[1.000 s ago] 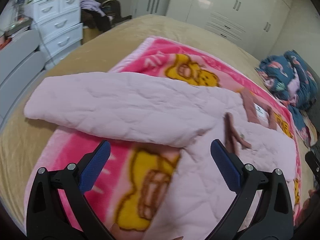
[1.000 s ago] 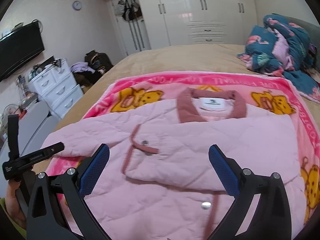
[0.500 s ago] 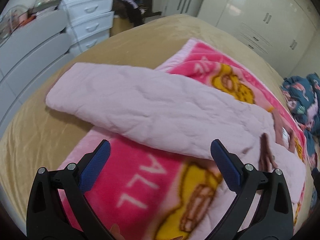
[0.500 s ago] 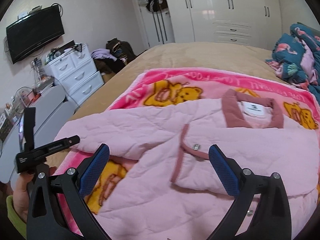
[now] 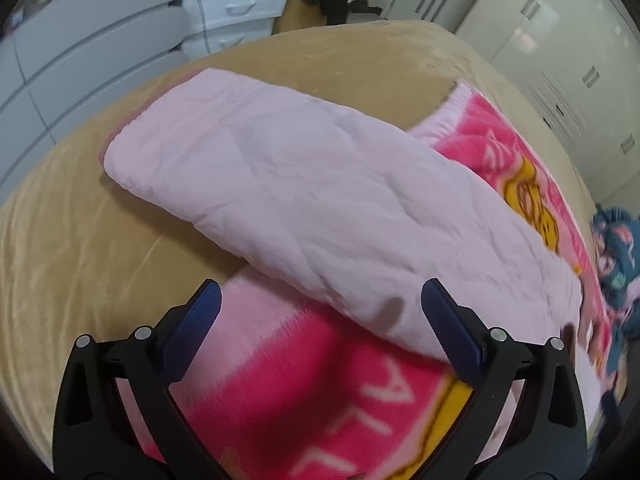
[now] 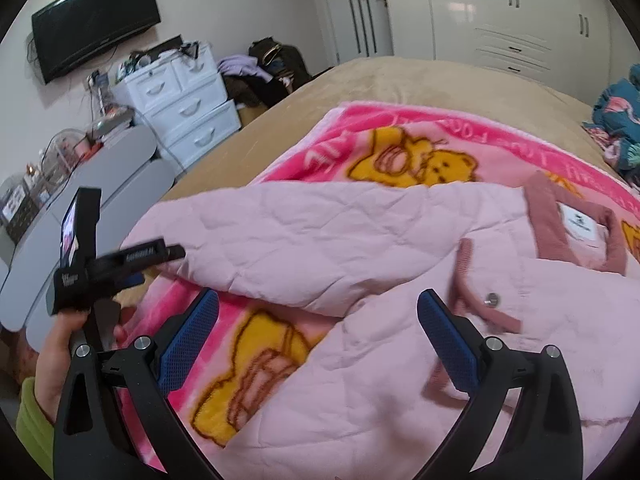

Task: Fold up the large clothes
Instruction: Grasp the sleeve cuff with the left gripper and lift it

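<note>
A: Starting at the left, what lies there?

B: A white drawer unit point(image 6: 188, 108) and a tan bed cover point(image 5: 80, 248). On the cover is a pink cartoon blanket point(image 6: 404, 148), and on that lies the pink quilted jacket point(image 6: 400, 360), front up.

A: Which way does the jacket point?

B: Its dusty-rose collar point(image 6: 576, 224) is at the far right, toward the wardrobe point(image 6: 500, 12). One sleeve point(image 5: 304, 200) runs long and flat leftward from the body; its cuff end reaches past the blanket's edge onto the tan cover. In the left wrist view the sleeve's long axis slants from upper left to lower right.

A: And the grippers?

B: The left gripper point(image 5: 318, 334) hovers above the blanket's edge, just short of the sleeve, jaws spread wide with nothing between them. In the right wrist view it sits beside the cuff end. The right gripper point(image 6: 318, 336) hangs over the jacket where the sleeve joins the body, jaws likewise spread and empty. A snap point(image 6: 493, 300) shows just beyond its right finger.
</note>
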Demonstrator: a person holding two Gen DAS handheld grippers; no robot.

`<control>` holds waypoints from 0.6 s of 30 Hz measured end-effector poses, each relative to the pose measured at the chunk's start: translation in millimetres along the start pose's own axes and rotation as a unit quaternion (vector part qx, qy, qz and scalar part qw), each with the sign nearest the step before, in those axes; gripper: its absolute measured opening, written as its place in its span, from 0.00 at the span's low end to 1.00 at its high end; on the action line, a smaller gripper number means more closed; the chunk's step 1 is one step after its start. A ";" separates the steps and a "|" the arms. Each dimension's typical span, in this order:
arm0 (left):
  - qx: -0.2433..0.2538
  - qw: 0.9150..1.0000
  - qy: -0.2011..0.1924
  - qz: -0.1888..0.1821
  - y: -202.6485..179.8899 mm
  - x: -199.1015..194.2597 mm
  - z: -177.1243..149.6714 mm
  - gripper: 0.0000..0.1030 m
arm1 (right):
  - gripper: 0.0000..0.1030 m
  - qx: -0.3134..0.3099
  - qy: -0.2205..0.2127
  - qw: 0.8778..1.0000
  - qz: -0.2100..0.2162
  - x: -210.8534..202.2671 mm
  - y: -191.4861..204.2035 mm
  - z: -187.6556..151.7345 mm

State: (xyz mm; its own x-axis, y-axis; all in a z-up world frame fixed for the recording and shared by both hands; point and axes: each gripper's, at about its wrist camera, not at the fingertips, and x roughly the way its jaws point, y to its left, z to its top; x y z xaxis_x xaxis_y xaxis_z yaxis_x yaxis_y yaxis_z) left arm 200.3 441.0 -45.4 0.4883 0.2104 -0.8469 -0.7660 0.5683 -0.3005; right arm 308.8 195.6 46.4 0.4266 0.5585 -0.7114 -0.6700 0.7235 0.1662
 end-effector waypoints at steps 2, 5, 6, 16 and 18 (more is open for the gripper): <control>-0.024 1.000 0.000 -0.003 12.3 5.5 3.7 0.91 | 0.96 -0.009 0.011 1.000 0.002 10.8 6.3 -3.5; -0.061 0.998 0.009 -0.020 29.9 16.9 9.8 0.91 | 0.96 -0.009 0.023 1.000 0.009 21.8 10.1 -8.6; -0.070 0.997 0.015 -0.020 36.0 21.0 11.0 0.91 | 0.96 -0.009 0.026 1.000 0.011 22.9 11.0 -10.8; -0.125 0.989 -0.038 -0.073 60.6 12.9 20.0 0.22 | 0.96 0.020 0.018 1.000 -0.002 -7.8 -24.2 -41.4; -0.122 0.988 -0.056 -0.079 56.0 0.7 22.5 0.16 | 0.96 0.037 0.011 0.999 -0.007 -17.2 -36.3 -44.9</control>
State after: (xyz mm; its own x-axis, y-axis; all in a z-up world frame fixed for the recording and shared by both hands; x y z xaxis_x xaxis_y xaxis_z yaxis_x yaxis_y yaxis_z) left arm 167.2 490.9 -53.0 0.6420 0.2291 -0.7316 -0.7484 0.3943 -0.5333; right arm 298.5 141.5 21.9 0.4215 0.5394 -0.7290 -0.6169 0.7597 0.2054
